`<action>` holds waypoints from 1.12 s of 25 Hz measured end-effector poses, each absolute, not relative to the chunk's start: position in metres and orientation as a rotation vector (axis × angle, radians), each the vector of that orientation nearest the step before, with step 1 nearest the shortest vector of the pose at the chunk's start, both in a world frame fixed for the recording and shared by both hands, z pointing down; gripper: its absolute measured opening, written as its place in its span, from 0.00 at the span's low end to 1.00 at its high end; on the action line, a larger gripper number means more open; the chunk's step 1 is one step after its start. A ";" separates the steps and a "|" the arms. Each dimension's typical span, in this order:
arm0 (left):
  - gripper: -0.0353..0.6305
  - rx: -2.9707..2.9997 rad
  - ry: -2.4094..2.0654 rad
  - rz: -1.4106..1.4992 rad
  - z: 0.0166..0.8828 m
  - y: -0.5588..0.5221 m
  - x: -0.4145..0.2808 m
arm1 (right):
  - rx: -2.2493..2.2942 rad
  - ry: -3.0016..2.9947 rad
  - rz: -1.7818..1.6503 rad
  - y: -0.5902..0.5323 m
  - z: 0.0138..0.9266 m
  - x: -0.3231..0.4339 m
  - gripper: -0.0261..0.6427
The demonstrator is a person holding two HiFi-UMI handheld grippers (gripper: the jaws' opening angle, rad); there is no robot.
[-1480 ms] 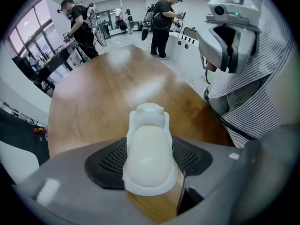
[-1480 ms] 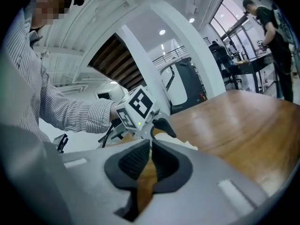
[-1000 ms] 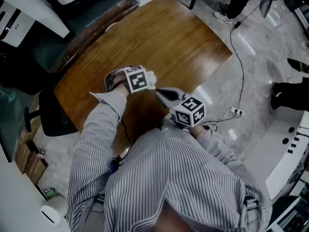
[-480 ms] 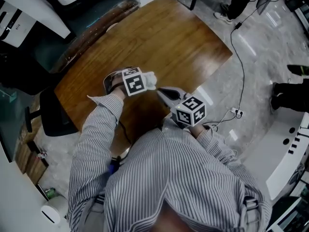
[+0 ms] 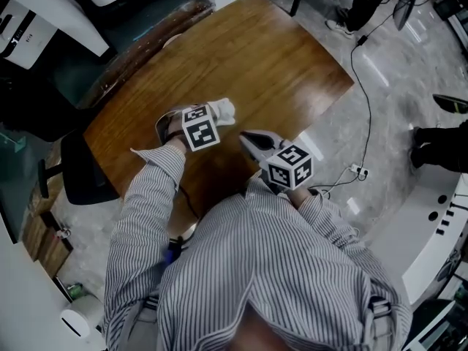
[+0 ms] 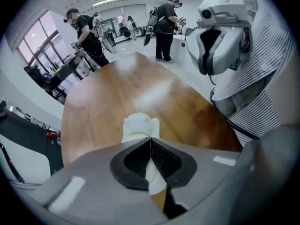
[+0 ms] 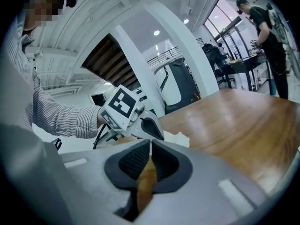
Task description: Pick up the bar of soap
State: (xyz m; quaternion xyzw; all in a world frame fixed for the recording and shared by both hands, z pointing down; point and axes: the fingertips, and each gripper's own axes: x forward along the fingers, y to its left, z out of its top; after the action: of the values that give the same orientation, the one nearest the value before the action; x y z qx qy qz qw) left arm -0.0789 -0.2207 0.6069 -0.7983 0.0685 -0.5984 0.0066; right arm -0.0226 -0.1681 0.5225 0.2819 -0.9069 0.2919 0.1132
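Note:
The bar of soap (image 5: 224,110) is a white, lumpy piece at the near part of the wooden table (image 5: 278,57). My left gripper (image 5: 218,116) is shut on it. In the left gripper view the soap (image 6: 139,125) is pinched between the dark pads, with its far end sticking out past the left gripper (image 6: 151,143). My right gripper (image 5: 248,139) hovers just right of it, shut with nothing held. In the right gripper view the soap (image 7: 180,138) peeks out behind the right gripper (image 7: 150,145), under the left gripper's jaw.
A black chair (image 5: 80,174) stands at the table's left corner. A cable (image 5: 358,86) runs over the pale floor to the right. Two people (image 6: 164,27) stand beyond the table's far end, and white machines line the room's edges.
The left gripper's marker cube has shifted slightly toward me and tilted, and the soap now sits a little farther up the table. The right gripper has hardly moved.

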 end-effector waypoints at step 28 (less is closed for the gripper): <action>0.62 -2.193 -0.094 -2.366 0.641 -0.236 -0.093 | 0.914 -2.605 0.935 -0.177 0.535 0.006 0.05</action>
State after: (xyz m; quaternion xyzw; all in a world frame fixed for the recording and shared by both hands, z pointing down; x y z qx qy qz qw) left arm -0.0935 -0.2358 0.6410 -0.6789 -0.0292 -0.7324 -0.0430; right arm 0.0058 -0.1771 0.5350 0.3117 -0.8879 0.3187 0.1133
